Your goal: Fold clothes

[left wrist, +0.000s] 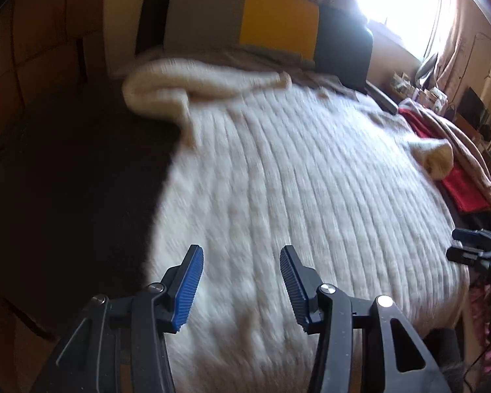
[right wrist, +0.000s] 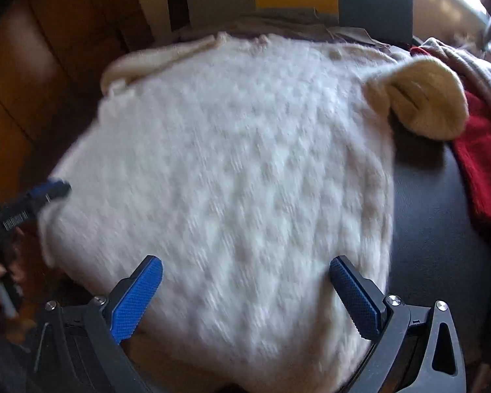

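Observation:
A white cable-knit sweater (left wrist: 294,180) (right wrist: 229,163) lies spread flat on a dark surface (right wrist: 435,229). One sleeve is bunched at its far left (left wrist: 154,88). The other sleeve's cream cuff (left wrist: 437,160) (right wrist: 419,98) is curled up at its right edge. My left gripper (left wrist: 242,255) hovers over the sweater's near left part, open with nothing between its blue pads. My right gripper (right wrist: 245,265) hangs over the near hem, jaws wide and empty. Each gripper also shows in the other's view: the right gripper (left wrist: 468,245) at the sweater's right edge, the left gripper (right wrist: 45,190) at its left edge.
A red garment (left wrist: 458,190) (right wrist: 481,170) and grey-brown cloth (left wrist: 468,150) are piled to the right of the sweater. Grey, yellow and dark cushions (left wrist: 278,26) stand at the back. Wooden panels (right wrist: 49,65) are on the left, a bright window (left wrist: 402,0) at the far right.

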Demonstrator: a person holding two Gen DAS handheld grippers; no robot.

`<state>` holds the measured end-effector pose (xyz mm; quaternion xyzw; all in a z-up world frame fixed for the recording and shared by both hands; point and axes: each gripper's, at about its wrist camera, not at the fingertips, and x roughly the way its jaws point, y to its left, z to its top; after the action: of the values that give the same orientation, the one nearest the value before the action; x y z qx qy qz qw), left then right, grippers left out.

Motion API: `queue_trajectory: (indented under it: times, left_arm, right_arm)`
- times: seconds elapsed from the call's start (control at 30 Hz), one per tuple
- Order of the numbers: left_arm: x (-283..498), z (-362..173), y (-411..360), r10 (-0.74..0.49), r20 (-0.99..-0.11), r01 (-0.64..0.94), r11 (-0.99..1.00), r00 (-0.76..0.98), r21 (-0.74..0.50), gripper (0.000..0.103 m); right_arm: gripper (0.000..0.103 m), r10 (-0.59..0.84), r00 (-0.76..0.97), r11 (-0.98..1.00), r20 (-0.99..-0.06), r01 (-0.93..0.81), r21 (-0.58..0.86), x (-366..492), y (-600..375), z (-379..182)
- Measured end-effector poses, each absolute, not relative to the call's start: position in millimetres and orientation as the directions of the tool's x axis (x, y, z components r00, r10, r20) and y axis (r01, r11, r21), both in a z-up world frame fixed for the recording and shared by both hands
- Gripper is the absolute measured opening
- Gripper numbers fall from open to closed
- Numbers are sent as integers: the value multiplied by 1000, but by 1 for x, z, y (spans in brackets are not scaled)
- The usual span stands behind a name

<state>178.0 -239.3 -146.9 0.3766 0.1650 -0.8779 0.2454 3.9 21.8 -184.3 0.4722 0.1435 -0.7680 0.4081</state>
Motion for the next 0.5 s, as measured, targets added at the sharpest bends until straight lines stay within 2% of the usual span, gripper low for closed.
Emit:
queue_trajectory:
  times: [0.13, 0.27, 0.5]
  left_arm:
    - [140, -116, -259, -375, -701, 492, -870, -607, 38, 50]
    - [86, -103, -285, -416, -689, 429, -888, -594, 166, 51]
    - [-20, -125, -321, -473, -707, 305, -881, -526, 362, 57]
  right_arm:
    - [103, -536, -244, -621, -808, 762, 182, -23, -13, -169]
    - [103, -514, -285, -623, -809, 772, 124, -42, -64, -169]
    - [103, -525, -305, -639, -795, 758, 131, -83, -127, -182]
